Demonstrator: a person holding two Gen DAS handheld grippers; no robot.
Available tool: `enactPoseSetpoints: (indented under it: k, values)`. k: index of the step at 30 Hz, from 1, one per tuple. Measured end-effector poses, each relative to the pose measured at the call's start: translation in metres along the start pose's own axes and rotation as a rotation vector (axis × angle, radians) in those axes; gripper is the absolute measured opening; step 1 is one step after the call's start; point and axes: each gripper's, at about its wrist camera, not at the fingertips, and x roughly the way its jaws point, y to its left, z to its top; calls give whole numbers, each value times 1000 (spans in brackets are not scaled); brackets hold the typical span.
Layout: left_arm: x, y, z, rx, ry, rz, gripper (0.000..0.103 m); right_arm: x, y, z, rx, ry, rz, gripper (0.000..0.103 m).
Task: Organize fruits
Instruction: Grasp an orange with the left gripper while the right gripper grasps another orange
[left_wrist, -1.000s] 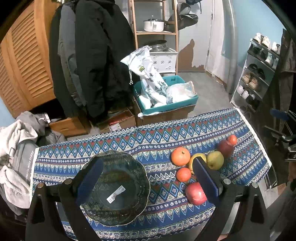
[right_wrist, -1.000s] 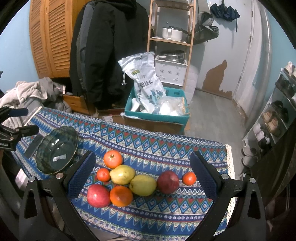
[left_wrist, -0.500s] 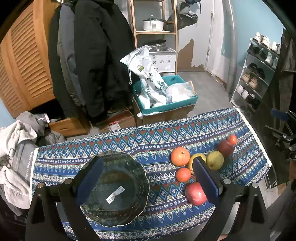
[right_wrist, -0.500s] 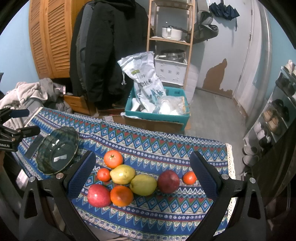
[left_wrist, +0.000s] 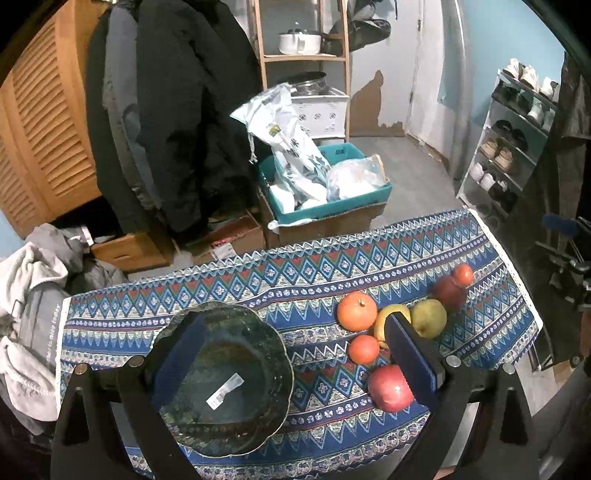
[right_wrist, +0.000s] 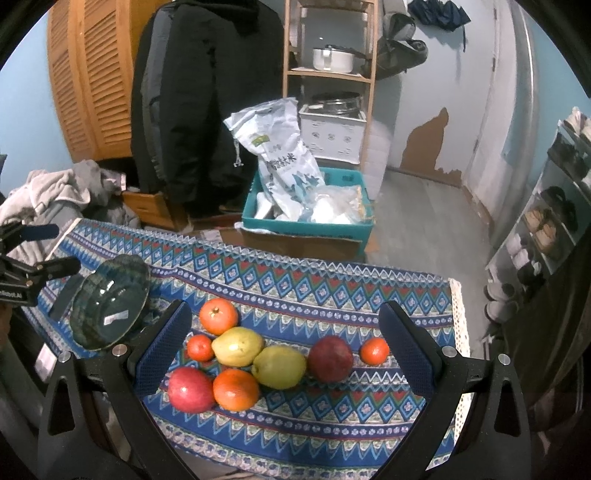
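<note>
A dark glass bowl (left_wrist: 221, 380) with a white label sits on the patterned tablecloth (left_wrist: 295, 273). My left gripper (left_wrist: 295, 354) hovers open above the bowl's right side, nothing between its fingers. To its right lie several fruits: an orange persimmon (left_wrist: 356, 311), a small tangerine (left_wrist: 364, 349), a red apple (left_wrist: 389, 387), pears and a dark red fruit. In the right wrist view, my right gripper (right_wrist: 284, 343) stands open over the fruit cluster: yellow pear (right_wrist: 238, 346), green pear (right_wrist: 279, 366), orange (right_wrist: 235, 389), red apple (right_wrist: 191, 389), dark red fruit (right_wrist: 330, 358), small tangerine (right_wrist: 375, 350). The bowl (right_wrist: 109, 308) is at left.
Beyond the table's far edge stand a teal crate (right_wrist: 306, 225) with bags on cardboard boxes, hanging dark coats (right_wrist: 199, 92), a wooden shelf (right_wrist: 328, 74) with pots, and a shoe rack (left_wrist: 517, 140) at right. Clothes (left_wrist: 33, 295) are piled left of the table.
Both grippers have barely shifted; the views are almost the same. Fruits and bowl have not moved.
</note>
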Motion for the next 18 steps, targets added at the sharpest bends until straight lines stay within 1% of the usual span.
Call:
enactPoseSetpoints:
  k: [2,6,9,13,16,18]
  values:
    - [9,-2,3,11,25,-6,98,5,-9,3,20,17,4,100]
    - [29,-9,10,27,89,-46,98,16,-30,10,47,68,-10,100]
    - [39,-15,18,50,107,-60,98,28,-49,11,63,106,-34,100]
    - [51,-24,29,99,111,-48,98,50,-80,5,149,186,-41,99]
    - [64,-29,38,102,127,-58,98,66,-100,-1,202,243,-33,97]
    - [76,-32,42,96,145,-63,98,76,-110,-4,215,275,-43,97]
